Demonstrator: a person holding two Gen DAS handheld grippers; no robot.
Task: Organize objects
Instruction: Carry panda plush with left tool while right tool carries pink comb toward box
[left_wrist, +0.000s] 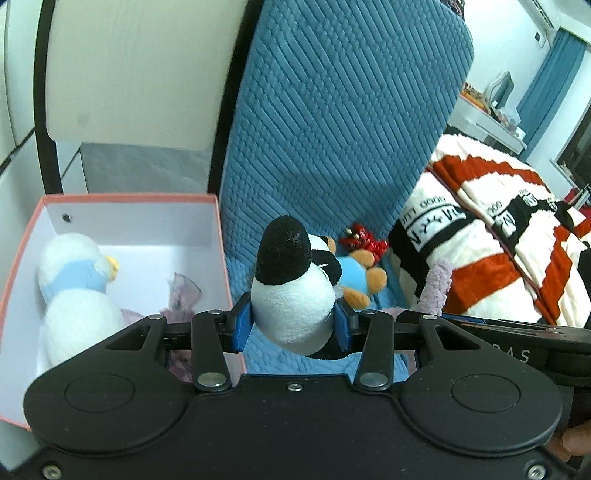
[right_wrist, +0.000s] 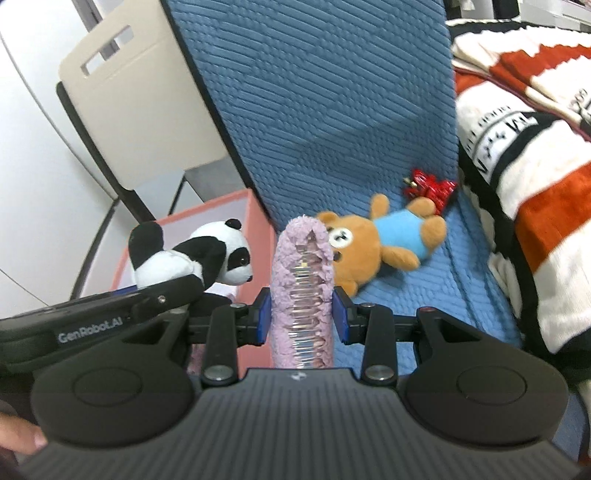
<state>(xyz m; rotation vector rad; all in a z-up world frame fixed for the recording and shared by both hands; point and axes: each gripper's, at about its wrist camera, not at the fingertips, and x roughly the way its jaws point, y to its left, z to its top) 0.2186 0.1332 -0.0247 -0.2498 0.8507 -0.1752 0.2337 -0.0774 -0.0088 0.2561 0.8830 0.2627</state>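
My left gripper (left_wrist: 291, 326) is shut on a black-and-white panda plush (left_wrist: 290, 291), held above the blue ribbed bedcover. The same panda (right_wrist: 207, 254) shows at the left in the right wrist view. My right gripper (right_wrist: 302, 315) is shut on a fuzzy lilac hair clip (right_wrist: 303, 291) with clear teeth, standing upright between the pads. A pink box (left_wrist: 122, 199) with a white inside lies at the left; in it lie a white duck plush (left_wrist: 75, 291) with a blue scarf and a lilac cloth (left_wrist: 183, 295). A brown bear in a blue shirt (right_wrist: 373, 247) and a red trinket (right_wrist: 428, 188) lie on the cover.
A blue ribbed cushion (left_wrist: 332, 122) stands upright behind the toys. A red, white and black striped blanket (left_wrist: 498, 251) is piled at the right. A beige chair back (right_wrist: 140, 99) rises behind the box. A person's fingers (right_wrist: 26, 439) show at the lower left.
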